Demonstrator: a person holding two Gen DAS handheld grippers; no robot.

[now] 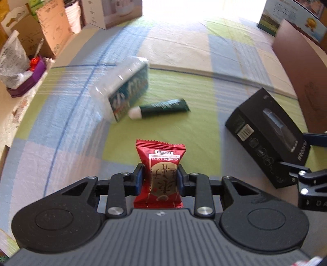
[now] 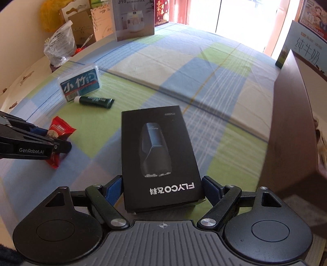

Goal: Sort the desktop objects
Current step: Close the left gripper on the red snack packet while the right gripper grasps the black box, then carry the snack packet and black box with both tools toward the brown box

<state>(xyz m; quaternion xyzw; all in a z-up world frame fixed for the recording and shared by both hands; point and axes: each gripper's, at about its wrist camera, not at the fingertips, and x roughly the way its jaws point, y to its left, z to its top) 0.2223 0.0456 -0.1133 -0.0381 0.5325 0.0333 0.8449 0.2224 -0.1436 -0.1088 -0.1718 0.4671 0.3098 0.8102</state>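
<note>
My left gripper (image 1: 160,178) is shut on a red candy packet (image 1: 161,163), held upright between the blue pads. It also shows in the right wrist view (image 2: 58,133), held by the left gripper (image 2: 59,143). My right gripper (image 2: 162,188) is shut on a black FLYCO shaver box (image 2: 157,151), its blue pads against both long sides. The box also shows in the left wrist view (image 1: 265,137), with the right gripper (image 1: 302,155) on it. A clear tissue pack (image 1: 124,90) and a dark green tube (image 1: 161,107) lie on the checked cloth.
A brown cardboard box wall (image 2: 294,122) stands on the right. Cartons (image 2: 132,18) and a plastic bag (image 2: 59,45) line the back left. The tissue pack (image 2: 80,81) and tube (image 2: 95,101) lie left of the shaver box.
</note>
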